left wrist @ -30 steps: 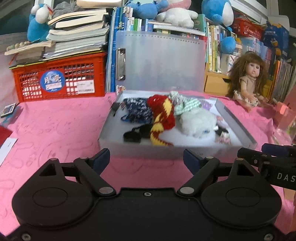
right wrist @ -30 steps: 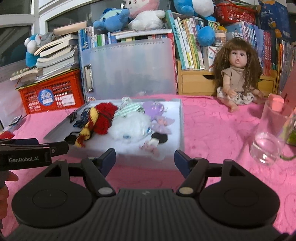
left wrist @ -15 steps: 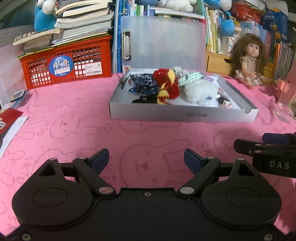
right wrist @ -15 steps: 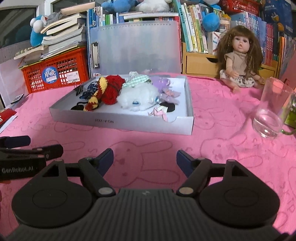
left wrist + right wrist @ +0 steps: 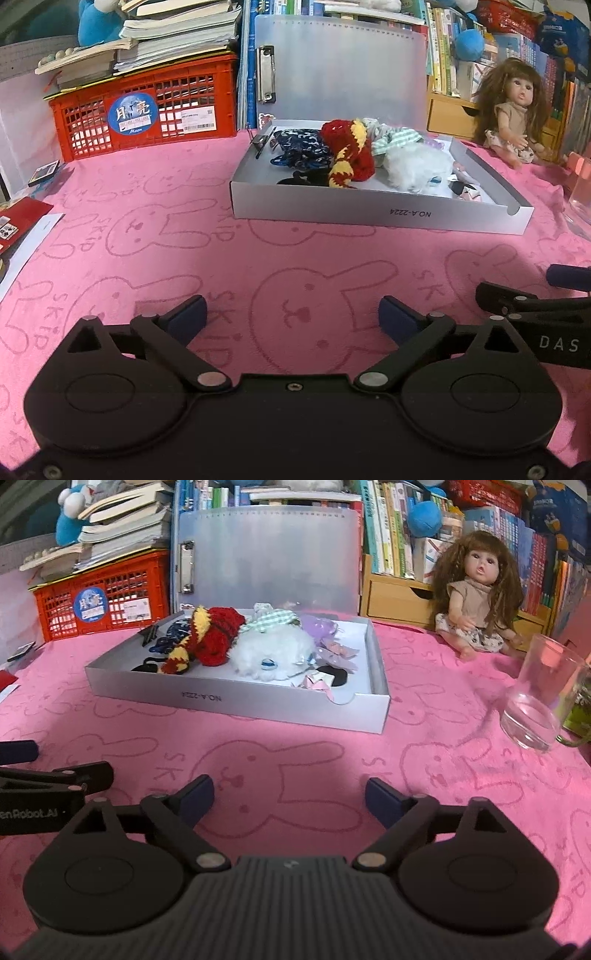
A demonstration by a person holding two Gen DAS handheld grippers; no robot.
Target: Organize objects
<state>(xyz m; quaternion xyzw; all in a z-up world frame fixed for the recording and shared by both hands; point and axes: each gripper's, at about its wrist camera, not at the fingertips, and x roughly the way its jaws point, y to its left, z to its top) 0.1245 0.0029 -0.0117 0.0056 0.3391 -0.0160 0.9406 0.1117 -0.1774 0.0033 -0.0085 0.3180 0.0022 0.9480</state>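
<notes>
- The left gripper (image 5: 291,319) hangs over the pink rabbit-print tablecloth (image 5: 155,229) with its blue-padded jaws spread wide and nothing between them.
- The right gripper (image 5: 290,797) is the same: jaws well apart, empty, low over the cloth.
- The shallow grey cardboard tray (image 5: 236,701) sits ahead of both. It lies at about 1 o'clock from the left gripper and 11 o'clock from the right.
- In the tray lie a red-and-yellow knitted piece (image 5: 212,637), a fluffy white plush (image 5: 273,655), dark blue patterned fabric (image 5: 303,146) and small lilac and pink bits (image 5: 332,653).
- The tray's long axis runs across both views, its near wall facing the grippers.
- Neither gripper seems clearly nearer. The blue fabric side falls to the left gripper and the lilac bits to the right.
- A clear drinking glass (image 5: 539,694) stands at 2 o'clock from the right gripper, well apart from the tray; a long-haired doll (image 5: 476,590) sits behind it.
</notes>
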